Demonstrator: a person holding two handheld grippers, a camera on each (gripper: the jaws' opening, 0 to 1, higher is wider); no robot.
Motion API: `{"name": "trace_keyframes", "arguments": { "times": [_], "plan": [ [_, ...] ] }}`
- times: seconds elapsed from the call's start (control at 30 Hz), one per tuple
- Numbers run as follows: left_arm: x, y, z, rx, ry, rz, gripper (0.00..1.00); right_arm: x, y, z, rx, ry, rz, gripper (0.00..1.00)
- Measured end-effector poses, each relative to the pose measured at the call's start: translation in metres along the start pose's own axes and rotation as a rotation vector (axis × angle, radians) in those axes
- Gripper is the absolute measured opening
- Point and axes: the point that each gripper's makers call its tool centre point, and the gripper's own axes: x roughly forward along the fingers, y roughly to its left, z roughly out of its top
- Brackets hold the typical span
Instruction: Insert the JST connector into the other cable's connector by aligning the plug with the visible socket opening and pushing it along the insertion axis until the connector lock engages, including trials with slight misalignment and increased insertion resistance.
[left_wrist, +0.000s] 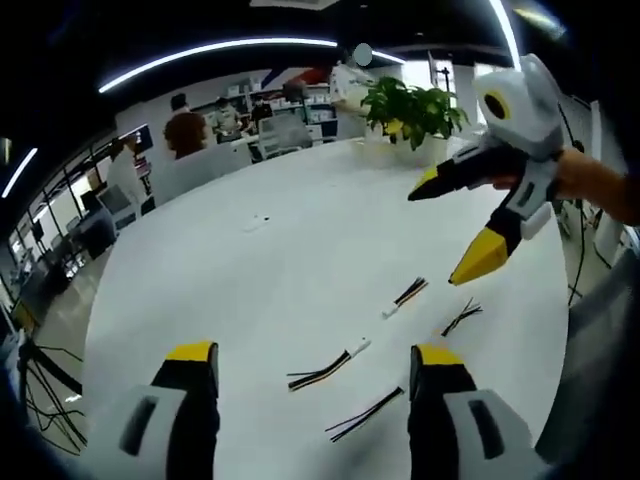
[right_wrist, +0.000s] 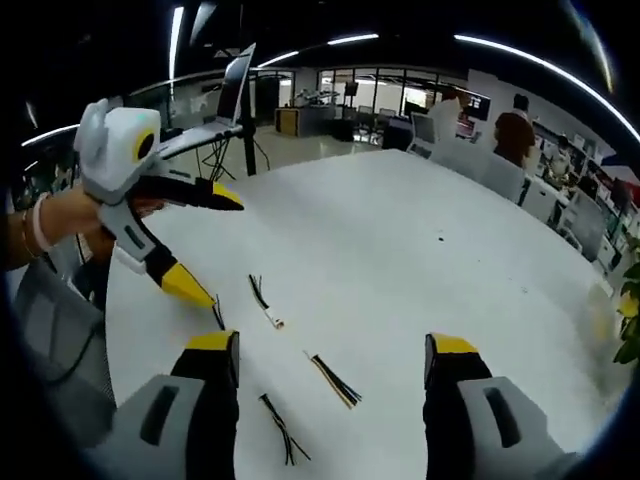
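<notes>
Two short cables lie on the white round table (left_wrist: 300, 240). One has a white connector (left_wrist: 357, 347) with black and yellow wires trailing left. The other cable's white connector (left_wrist: 391, 311) lies further off. My left gripper (left_wrist: 312, 358) hovers open over the near cable, holding nothing. My right gripper (left_wrist: 446, 234) comes in from the right, open and raised above the table. In the right gripper view, the connector cable (right_wrist: 272, 318) and a striped cable (right_wrist: 334, 379) lie ahead of my open right gripper (right_wrist: 333, 347). The left gripper (right_wrist: 218, 250) stands open at the left, a hand holding it.
Loose wire bundles (left_wrist: 364, 413) (left_wrist: 461, 318) (right_wrist: 284, 430) lie near the cables. A potted plant (left_wrist: 412, 108) stands at the table's far edge. People and desks fill the office behind. A laptop (right_wrist: 236, 85) sits at the table's edge in the right gripper view.
</notes>
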Motion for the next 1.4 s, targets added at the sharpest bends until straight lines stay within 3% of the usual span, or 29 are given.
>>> {"name": "trace_keyframes", "arguments": {
  "times": [0.5, 0.67, 0.97, 1.03, 1.1, 1.2, 1.4],
  "plan": [
    [0.021, 0.007, -0.013, 0.002, 0.005, -0.019, 0.68, 0.018, 0.003, -0.025, 0.002, 0.058, 0.039, 0.7],
    [0.026, 0.005, -0.015, -0.035, 0.011, -0.043, 0.57, 0.024, 0.001, -0.036, -0.001, 0.084, 0.055, 0.66],
    [0.038, -0.002, -0.023, 0.0, 0.032, -0.071, 0.55, 0.03, -0.007, -0.046, 0.011, 0.099, 0.064, 0.65],
    [0.04, -0.003, -0.023, -0.003, 0.03, -0.08, 0.53, 0.032, -0.005, -0.044, 0.004, 0.072, 0.083, 0.63],
    [0.042, -0.006, -0.022, -0.042, 0.018, -0.101, 0.51, 0.034, -0.002, -0.031, -0.001, -0.019, 0.101, 0.59],
    [0.044, -0.007, -0.022, -0.064, 0.009, -0.118, 0.45, 0.033, 0.002, -0.021, -0.05, -0.086, 0.112, 0.49],
    [0.045, -0.009, -0.026, -0.025, 0.011, -0.14, 0.4, 0.038, 0.007, -0.03, -0.117, -0.054, 0.14, 0.39]
  ]
}}
